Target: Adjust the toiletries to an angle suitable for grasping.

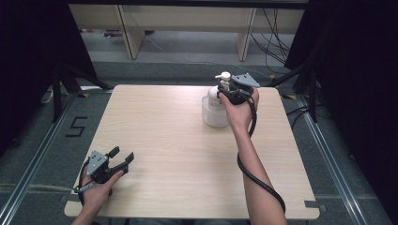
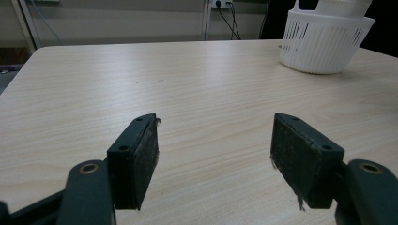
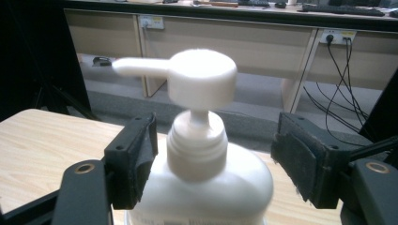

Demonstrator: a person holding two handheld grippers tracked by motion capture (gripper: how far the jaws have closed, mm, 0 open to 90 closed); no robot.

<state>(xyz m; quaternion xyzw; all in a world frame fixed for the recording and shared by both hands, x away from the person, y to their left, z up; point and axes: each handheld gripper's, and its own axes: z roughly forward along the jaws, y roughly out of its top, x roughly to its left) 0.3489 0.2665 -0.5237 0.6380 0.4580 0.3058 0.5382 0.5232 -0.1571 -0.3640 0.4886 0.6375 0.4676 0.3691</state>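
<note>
White pump bottle (image 3: 199,159) upright betw right gripper (image 3: 213,159) jaws, neck and collar level w/ the pads. Jaws spread wide, released, not pressing: clear gap on the right pad side, left pad just beside the bottle shoulder, contact there can't tell. Pump head above the jaw tips, spout pointing off past the left jaw. Seen from high view, bottle (image 1: 217,96) standing inside white slotted basket (image 1: 213,115), basket below and in front of the jaws, on far right part of wooden table (image 1: 178,154). Right gripper (image 1: 228,91) at bottle top, right hand (image 1: 240,110) behind it, black cable looping down along the forearm.

Left gripper (image 2: 213,157) well apart from bottle, at near left corner of table (image 2: 187,93). Jaws wide open, nothing betw pads, bare tabletop ahead. Basket (image 2: 324,42) far ahead and off past the right jaw, white bottle base inside it, top cut off by frame edge. High view: left gripper (image 1: 121,159) low over the table, jaws pointing toward far right, left hand (image 1: 101,185) gripping the body, grey three-cornered plate on top.

Beyond table, past right jaws: floor, desk legs, wall sockets w/ cables.
</note>
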